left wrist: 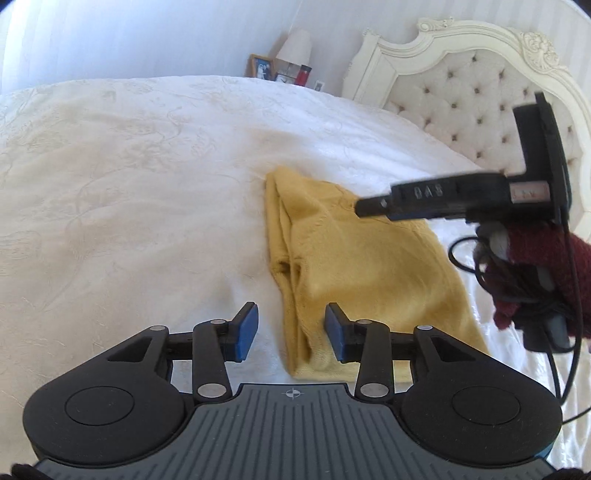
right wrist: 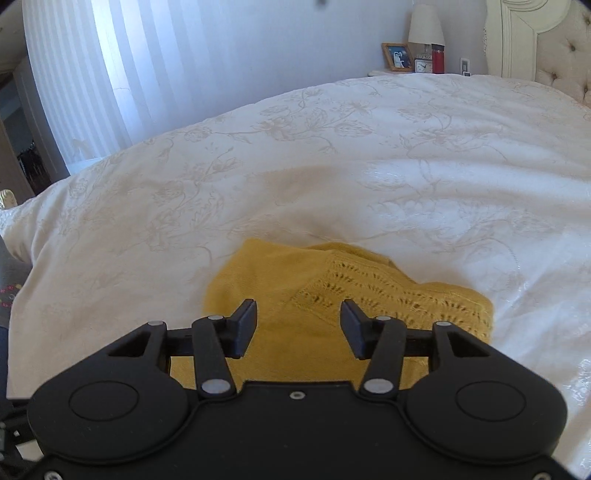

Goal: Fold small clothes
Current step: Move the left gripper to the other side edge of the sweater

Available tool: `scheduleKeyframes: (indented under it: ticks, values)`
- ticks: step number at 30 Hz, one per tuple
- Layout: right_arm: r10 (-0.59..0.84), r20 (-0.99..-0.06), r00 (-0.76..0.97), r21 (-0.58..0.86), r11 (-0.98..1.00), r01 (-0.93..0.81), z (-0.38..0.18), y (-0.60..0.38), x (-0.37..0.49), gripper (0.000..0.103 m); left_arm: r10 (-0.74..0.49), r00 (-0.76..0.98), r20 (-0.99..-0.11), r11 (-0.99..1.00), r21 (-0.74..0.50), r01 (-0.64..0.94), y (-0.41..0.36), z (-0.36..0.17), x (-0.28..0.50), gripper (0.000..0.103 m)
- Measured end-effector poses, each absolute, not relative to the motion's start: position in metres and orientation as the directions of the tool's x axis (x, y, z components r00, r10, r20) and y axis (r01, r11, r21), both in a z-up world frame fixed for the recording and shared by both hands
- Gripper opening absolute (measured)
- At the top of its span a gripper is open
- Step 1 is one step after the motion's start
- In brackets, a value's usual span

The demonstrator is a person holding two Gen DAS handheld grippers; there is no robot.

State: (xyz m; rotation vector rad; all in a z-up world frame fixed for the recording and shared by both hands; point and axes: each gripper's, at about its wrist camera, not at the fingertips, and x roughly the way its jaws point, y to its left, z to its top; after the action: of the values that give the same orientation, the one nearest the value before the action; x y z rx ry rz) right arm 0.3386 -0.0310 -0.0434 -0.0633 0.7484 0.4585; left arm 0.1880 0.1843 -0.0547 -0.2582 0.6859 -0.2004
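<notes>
Your yellow knit garment (left wrist: 369, 266) lies folded on the white floral bedspread (left wrist: 129, 184), a narrow stack with its layered edges on the left side in the left wrist view and an openwork lace panel (right wrist: 388, 295) showing toward the right in the right wrist view.

Your left tongs (left wrist: 290, 332) hover over the near end of the garment with the blue pads (left wrist: 246, 332) parted and nothing pressed between them; the folded edge of the knit sits in the gap below, but the pads look clear of it, though the blur makes that hard to swear to.

Your right tongs (right wrist: 299, 328) stand moderately wide over the plain part of the knit, black fingers (right wrist: 245, 325) apart and gripping nothing. From the left wrist view you can see the same right tongs (left wrist: 369, 206) reaching in from the right above the far half of the garment, carried by your hand in a dark red knitted glove (left wrist: 535, 273) with black cables looping below it.

Behind the bed stand a cream tufted headboard (left wrist: 480, 92) and a nightstand with a lamp (right wrist: 426, 26), a framed photo (right wrist: 398, 56), a small clock (right wrist: 422, 65) and a red candle jar (right wrist: 438, 59).
</notes>
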Motion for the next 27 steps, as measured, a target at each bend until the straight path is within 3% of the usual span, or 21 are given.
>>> scheduleKeyframes:
  ticks: [3, 6, 13, 19, 24, 26, 27]
  values:
    - [0.302, -0.697, 0.651, -0.047, 0.886, -0.461, -0.063, -0.022, 0.323, 0.058, -0.243, 0.768, -0.593, 0.952, -0.296, 0.072, 0.189, -0.055, 0.192, 0.043]
    - [0.288, -0.667, 0.687, -0.139, 0.858, -0.494, -0.073, -0.018, 0.302, 0.058, -0.203, 0.79, -0.579, 0.967, -0.244, 0.07, 0.189, -0.053, 0.19, 0.055]
    - [0.351, -0.586, 0.73, -0.083, 0.871, -0.485, -0.057, -0.045, 0.274, 0.061, -0.184, 0.793, -0.581, 0.976, -0.202, 0.079, 0.172, -0.04, 0.201, 0.057]
    - [0.357, -0.578, 0.734, -0.044, 0.884, -0.465, -0.06, -0.068, 0.262, 0.061, -0.2, 0.77, -0.606, 0.98, -0.125, 0.156, 0.142, -0.037, 0.239, 0.057]
    - [0.358, -0.588, 0.725, 0.007, 0.899, -0.438, -0.068, -0.084, 0.26, 0.061, -0.09, 0.749, -0.657, 0.996, -0.059, 0.068, 0.143, -0.052, 0.278, 0.057]
    - [0.362, -0.587, 0.724, 0.018, 0.9, -0.435, -0.07, -0.089, 0.26, 0.061, -0.041, 0.725, -0.687, 0.999, -0.045, 0.014, 0.154, -0.062, 0.296, 0.063]
    - [0.364, -0.586, 0.724, 0.024, 0.901, -0.433, -0.071, -0.091, 0.259, 0.061, -0.042, 0.715, -0.698, 0.999, -0.052, 0.008, 0.159, -0.065, 0.303, 0.074]
